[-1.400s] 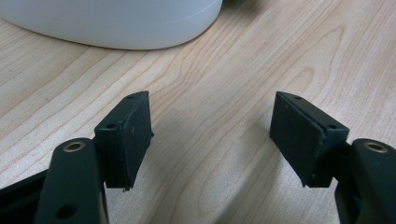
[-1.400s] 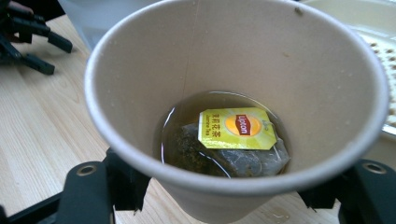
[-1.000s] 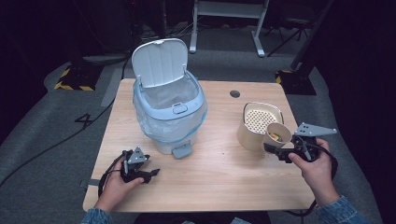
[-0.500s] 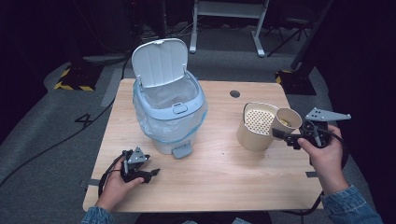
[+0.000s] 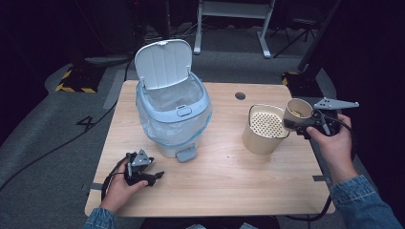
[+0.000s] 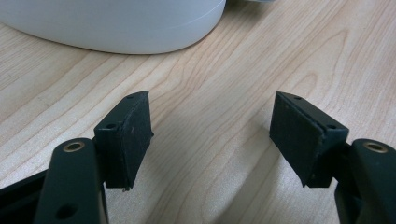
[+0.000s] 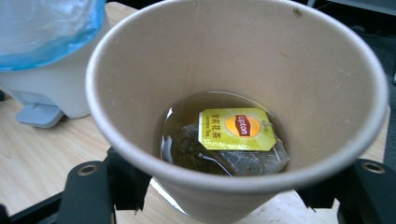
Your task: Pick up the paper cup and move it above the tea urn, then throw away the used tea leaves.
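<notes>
Tan paper cup [image 7: 233, 70]; yellow tea-bag tag [image 7: 236, 129]; black tool [image 7: 224, 186].

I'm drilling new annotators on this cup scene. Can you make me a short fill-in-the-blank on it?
The right gripper is shut on a paper ____.
In the tea lies a tea bag with a ____ tag.
The lid of the bin stands ____.
The left gripper holds ____.

Missing: cup; yellow; open; nothing

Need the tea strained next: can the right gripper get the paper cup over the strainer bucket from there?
Probably yes: the right gripper holds the paper cup beside the strainer bucket, with nothing between them.
</notes>
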`<state>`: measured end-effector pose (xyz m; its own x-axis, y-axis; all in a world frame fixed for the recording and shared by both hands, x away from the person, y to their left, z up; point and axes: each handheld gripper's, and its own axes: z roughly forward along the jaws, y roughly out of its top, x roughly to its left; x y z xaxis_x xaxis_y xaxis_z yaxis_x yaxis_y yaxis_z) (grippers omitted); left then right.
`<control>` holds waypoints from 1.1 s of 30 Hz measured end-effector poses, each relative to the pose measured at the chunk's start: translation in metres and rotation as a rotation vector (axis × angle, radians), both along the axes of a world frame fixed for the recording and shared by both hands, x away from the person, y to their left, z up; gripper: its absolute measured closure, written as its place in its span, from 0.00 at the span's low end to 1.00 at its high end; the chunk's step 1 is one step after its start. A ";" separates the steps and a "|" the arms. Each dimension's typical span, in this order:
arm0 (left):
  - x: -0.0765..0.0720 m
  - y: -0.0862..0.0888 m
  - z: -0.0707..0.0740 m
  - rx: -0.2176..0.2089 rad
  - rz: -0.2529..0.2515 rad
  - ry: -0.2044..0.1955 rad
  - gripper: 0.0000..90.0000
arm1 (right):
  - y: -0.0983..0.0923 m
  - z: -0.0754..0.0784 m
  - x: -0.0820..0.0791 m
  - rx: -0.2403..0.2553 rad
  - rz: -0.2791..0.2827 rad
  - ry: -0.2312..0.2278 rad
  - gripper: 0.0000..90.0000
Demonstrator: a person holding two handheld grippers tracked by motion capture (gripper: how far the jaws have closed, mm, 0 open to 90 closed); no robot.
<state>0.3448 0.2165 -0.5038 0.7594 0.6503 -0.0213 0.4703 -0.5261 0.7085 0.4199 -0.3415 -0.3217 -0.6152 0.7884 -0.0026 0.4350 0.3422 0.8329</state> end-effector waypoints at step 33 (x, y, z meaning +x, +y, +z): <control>0.001 0.000 0.000 0.006 0.000 -0.006 0.33 | 0.004 -0.017 0.051 -0.215 -0.019 -0.042 0.36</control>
<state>0.3459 0.2161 -0.5036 0.7598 0.6501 -0.0133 0.4661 -0.5302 0.7083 0.4709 -0.3370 -0.3387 -0.5961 0.7783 -0.1973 0.4093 0.5059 0.7593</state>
